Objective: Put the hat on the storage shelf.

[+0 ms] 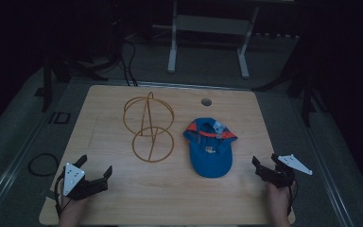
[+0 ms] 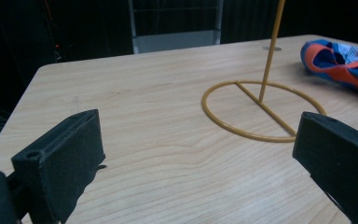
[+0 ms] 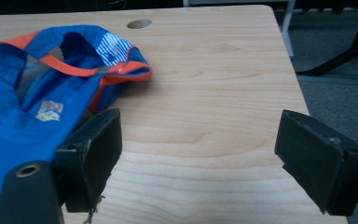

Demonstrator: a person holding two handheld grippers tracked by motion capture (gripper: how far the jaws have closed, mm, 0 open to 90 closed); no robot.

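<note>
Grippers rest apart at the table's [image 1: 123, 198] near edge in the high view: left gripper [image 1: 97, 170], right gripper [image 1: 257, 165], both released, cap [image 1: 210, 151] beside the wire stand [image 1: 149, 126]. Left gripper view cuts off the stand's top. Right gripper view shows the cap's striped lining, its peak partly hidden behind a jaw.

High view of the table [image 1: 123, 198], clock directions taken from its centre. The wire stand [image 1: 149, 126] stood at about ten o'clock; the cap [image 1: 210, 151] lay on the tabletop at about three o'clock, just beside the stand and apart from it. A round hole [image 1: 206, 101] sat at one o'clock, behind the cap. The left gripper [image 1: 96, 168] rested at eight o'clock, the right gripper [image 1: 256, 166] at four.
</note>
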